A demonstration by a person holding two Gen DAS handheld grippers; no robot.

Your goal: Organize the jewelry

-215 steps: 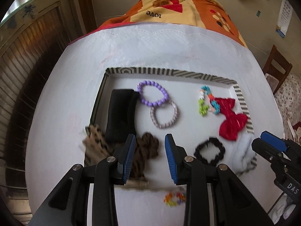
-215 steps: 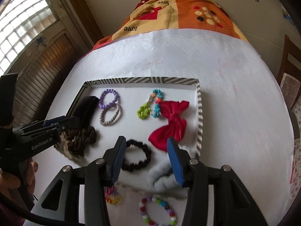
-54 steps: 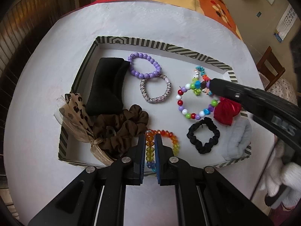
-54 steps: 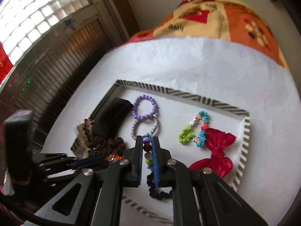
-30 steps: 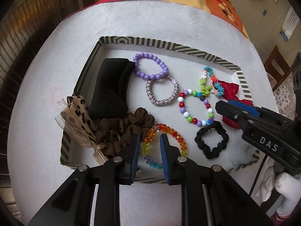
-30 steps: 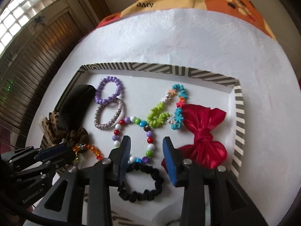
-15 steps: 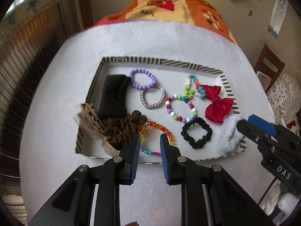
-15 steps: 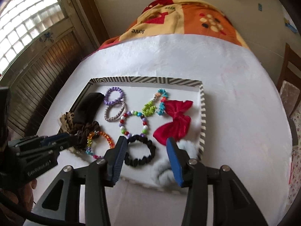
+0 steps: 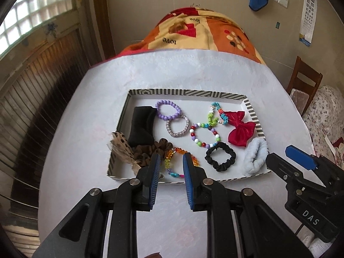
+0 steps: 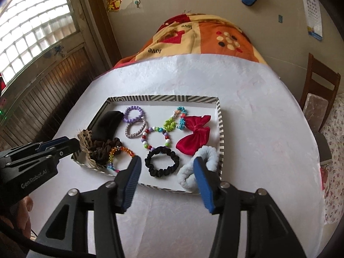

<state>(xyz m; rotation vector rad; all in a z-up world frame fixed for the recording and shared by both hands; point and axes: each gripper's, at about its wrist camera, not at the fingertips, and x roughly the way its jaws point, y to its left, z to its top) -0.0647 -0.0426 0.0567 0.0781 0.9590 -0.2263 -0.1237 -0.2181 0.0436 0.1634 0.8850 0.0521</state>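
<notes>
A striped-rim tray (image 9: 185, 92) (image 10: 163, 98) on the white table holds several bracelets and hair ties. The rainbow crystal bracelet (image 9: 172, 153) (image 10: 123, 149) lies at its near edge. The multicoloured bead bracelet (image 9: 205, 134) (image 10: 156, 137) lies in the middle. A purple bracelet (image 9: 168, 109), silver bracelet (image 9: 177, 126), black scrunchie (image 9: 220, 155), red bow (image 9: 240, 130) and white scrunchie (image 9: 255, 154) also lie inside. My left gripper (image 9: 171, 161) is open and empty above the near rim. My right gripper (image 10: 166, 165) is open and empty, pulled back over the near edge.
A brown scrunchie (image 9: 150, 150), leopard bow (image 9: 121, 147) and black pouch (image 9: 142, 124) fill the tray's left side. A patterned blanket (image 9: 200, 32) lies beyond the table. A wooden chair (image 9: 305, 86) stands at the right, a slatted wall at the left.
Both grippers let go of their bracelets in the tray, opened, and drew back and up from it. The bracelets now lie still inside.
</notes>
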